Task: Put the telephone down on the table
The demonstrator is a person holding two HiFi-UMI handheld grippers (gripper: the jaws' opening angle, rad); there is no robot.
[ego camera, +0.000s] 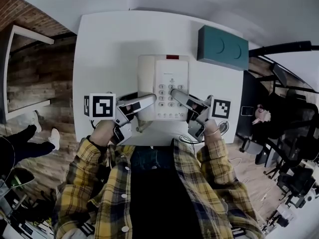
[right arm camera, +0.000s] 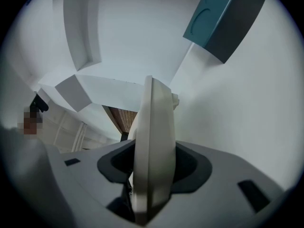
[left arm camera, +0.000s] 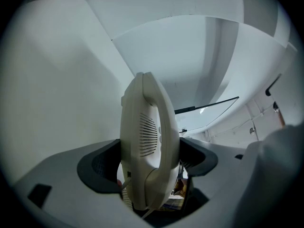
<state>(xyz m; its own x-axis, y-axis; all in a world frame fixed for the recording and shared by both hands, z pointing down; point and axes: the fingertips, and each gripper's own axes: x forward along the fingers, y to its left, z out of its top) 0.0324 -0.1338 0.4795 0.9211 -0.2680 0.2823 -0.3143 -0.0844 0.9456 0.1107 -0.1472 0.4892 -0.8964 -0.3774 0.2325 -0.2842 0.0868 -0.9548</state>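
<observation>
Telephone over the table middle, left gripper clamped on its handset side, right gripper likewise clamped on its keypad edge; whether its base meets the table is hidden

My head view looks steeply down on the telephone from above. My left gripper view and right gripper view face it close up, from opposite sides.
</observation>
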